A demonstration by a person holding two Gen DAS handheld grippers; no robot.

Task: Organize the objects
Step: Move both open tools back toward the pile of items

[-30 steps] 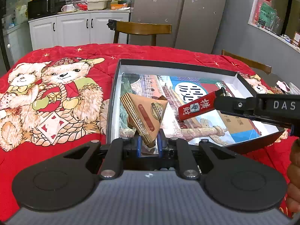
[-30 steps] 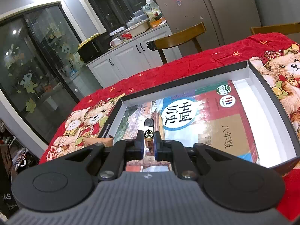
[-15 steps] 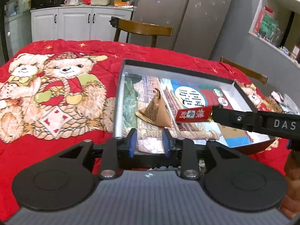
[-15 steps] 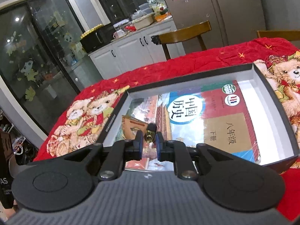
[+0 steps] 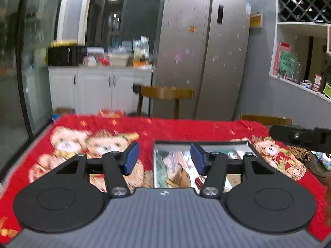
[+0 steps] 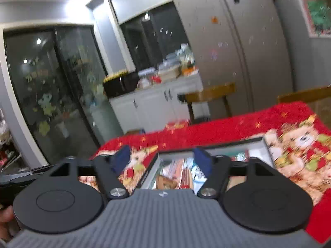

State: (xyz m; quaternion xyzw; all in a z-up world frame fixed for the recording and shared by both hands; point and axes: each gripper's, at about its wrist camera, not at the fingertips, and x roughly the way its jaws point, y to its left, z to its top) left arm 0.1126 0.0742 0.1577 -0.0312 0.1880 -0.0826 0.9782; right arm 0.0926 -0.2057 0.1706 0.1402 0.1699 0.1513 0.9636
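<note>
A black-rimmed box [image 5: 198, 143] lies on the red bear-print cloth, with a book flat in its bottom. A brown triangular packet [image 5: 180, 176] lies inside it, and a small red packet [image 5: 199, 180] beside that. The box [image 6: 209, 145] and the brown packet [image 6: 165, 183] also show in the right wrist view. My left gripper [image 5: 164, 159] is open and empty, held back above the box's near end. My right gripper [image 6: 163, 161] is open and empty, also raised and pulled back. Its black body [image 5: 302, 138] shows at the right of the left wrist view.
The red cloth [image 5: 93, 142] covers the table. Two wooden chairs [image 5: 165, 95] [image 5: 266, 121] stand at the far side. White cabinets [image 5: 97, 86], a cluttered counter and a grey fridge [image 5: 202, 62] are behind. Wall shelves [image 5: 302, 41] are at the right.
Both grippers opened wide, lifted and pulled back from the box. The left one let go of the brown packet and the right one of the small red packet; both now lie in the box.
</note>
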